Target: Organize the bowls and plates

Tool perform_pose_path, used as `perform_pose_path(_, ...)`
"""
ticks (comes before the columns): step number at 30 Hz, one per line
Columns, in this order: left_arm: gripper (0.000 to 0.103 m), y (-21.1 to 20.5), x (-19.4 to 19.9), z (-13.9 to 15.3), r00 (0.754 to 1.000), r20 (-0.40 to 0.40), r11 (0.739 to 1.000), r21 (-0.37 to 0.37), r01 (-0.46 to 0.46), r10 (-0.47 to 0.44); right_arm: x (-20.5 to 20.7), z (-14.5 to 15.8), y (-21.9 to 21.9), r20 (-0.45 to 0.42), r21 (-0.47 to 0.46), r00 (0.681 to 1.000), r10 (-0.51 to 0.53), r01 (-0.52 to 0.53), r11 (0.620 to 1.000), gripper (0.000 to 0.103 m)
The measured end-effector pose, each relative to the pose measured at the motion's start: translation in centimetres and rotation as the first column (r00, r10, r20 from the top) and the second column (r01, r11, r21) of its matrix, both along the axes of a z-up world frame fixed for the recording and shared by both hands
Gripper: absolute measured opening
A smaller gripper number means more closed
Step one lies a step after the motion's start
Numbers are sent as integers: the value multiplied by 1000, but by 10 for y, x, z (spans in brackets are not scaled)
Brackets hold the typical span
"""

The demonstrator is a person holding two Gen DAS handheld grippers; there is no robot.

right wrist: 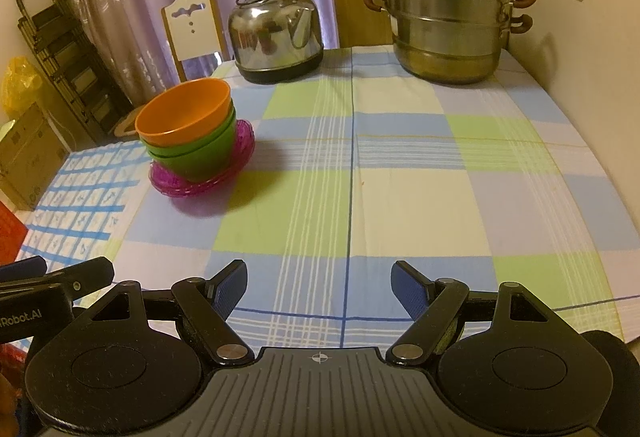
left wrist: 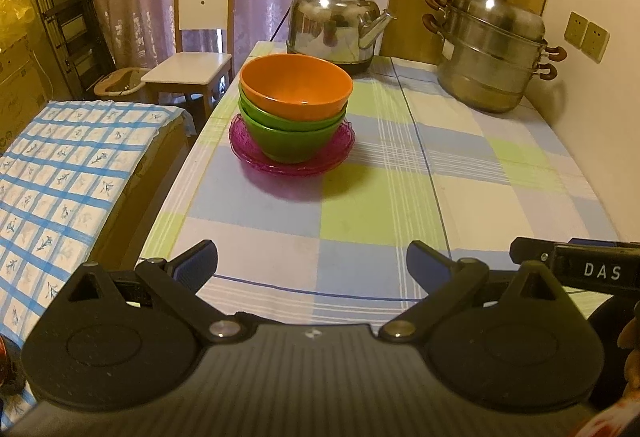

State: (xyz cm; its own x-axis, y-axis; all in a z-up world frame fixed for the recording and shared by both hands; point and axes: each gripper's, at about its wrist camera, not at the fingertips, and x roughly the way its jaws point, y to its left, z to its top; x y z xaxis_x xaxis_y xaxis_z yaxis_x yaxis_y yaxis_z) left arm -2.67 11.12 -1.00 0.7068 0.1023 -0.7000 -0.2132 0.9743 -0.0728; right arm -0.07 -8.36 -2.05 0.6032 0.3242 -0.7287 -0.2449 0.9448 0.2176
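Left gripper [left wrist: 312,269]: jaws spread wide, nothing between the pads, held low over the near edge of the table [left wrist: 500,173]. Right gripper [right wrist: 319,285]: same state, jaws wide and empty, just beside the left one.

Scene, left to right:
- Stack near the table's left edge: pink plates [left wrist: 248,153] at the bottom, at least two by the rims; green bowls [left wrist: 292,139], two nested, standing on them; orange bowl [left wrist: 296,85] nested on top.
- Kettle [left wrist: 334,27] behind the stack, steamer pot [left wrist: 492,53] at the far right. Both apart from the stack.

Judgement: no loose plate or bowl shows on the cloth. Stacking looks complete; both tools are well clear of the stack. Nothing appears left beyond tidying its placement.
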Motion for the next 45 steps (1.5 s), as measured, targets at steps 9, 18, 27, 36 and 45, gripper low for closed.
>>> perform_pose_path(9, 100, 0, -2, 0, 1000, 7, 1000, 11, 3, -3, -2, 3, 1, 17, -6, 1000, 8, -8, 1000, 79)
perform_pose_path(18, 100, -6, -3, 1, 1000, 13, 1000, 20, 7, -7, -3, 3, 0, 23, -1, 1000, 1, -1, 1000, 79)
perform_pose_path(27, 100, -9, -2, 5, 1000, 17, 1000, 24, 4, -5, -2, 3, -2, 25, 3, 1000, -5, 5, 1000, 79)
perform_pose_path(36, 100, -6, -2, 5, 1000, 16, 1000, 18, -8, 8, -3, 4, -2, 26, 7, 1000, -5, 4, 1000, 79)
perform_pose_path(45, 100, -5, -3, 5, 1000, 17, 1000, 16, -9, 9, -3, 3, -1, 21, 10, 1000, -5, 5, 1000, 79)
